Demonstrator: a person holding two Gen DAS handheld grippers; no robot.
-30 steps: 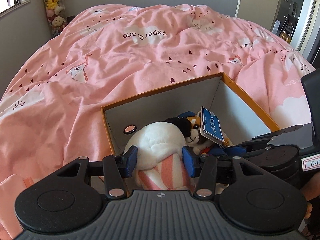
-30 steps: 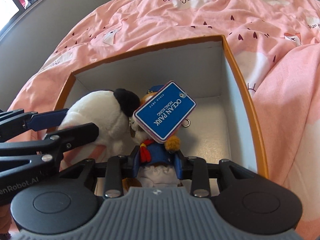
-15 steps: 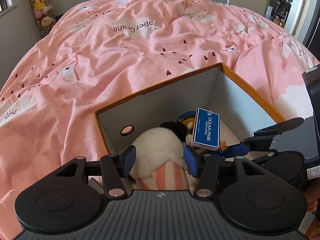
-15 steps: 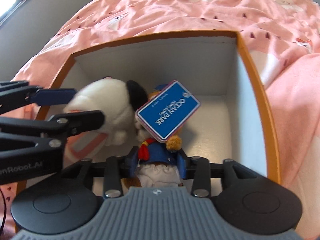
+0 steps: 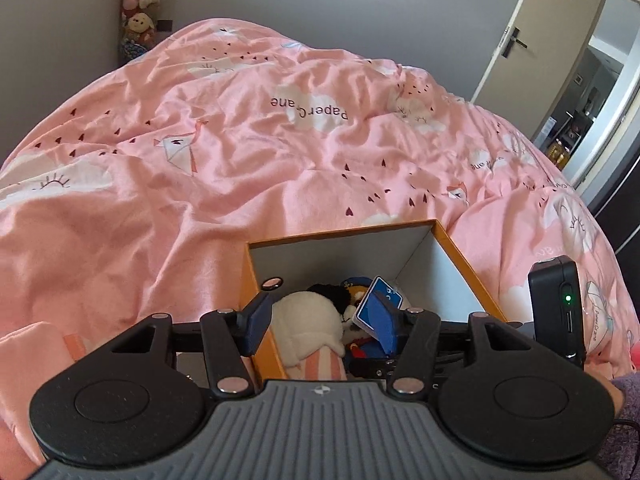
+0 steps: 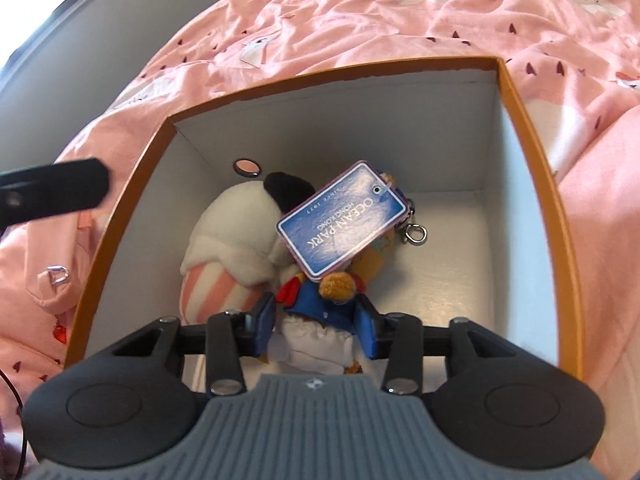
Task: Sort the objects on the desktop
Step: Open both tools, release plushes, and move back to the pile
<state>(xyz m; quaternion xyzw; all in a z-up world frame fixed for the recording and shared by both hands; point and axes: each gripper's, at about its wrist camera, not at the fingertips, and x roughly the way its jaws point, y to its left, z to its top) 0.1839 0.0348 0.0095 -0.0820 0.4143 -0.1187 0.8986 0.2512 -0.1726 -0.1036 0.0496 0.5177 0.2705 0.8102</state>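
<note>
L gripper (image 5: 322, 326): jaws apart, above box (image 6: 532, 128), frame centre.
R gripper (image 6: 316, 322): jaws apart, flanking blue-coat plush (image 6: 320, 304).
White plush (image 6: 236, 236): in box, left of tag (image 6: 342, 226).

I read "OCEAN PARK HONGKONG" on blue tag (image 6: 341, 224), smaller line possibly "since 1977". Duvet (image 5: 200, 168) print reads "Paper Crane", upside down.

A home bedroom: a bed covered by a rumpled pink duvet (image 5: 248, 152) fills the view, stuffed toys (image 5: 138, 12) are stacked at eleven o'clock, and an open door (image 5: 532, 40) stands at two o'clock.
</note>
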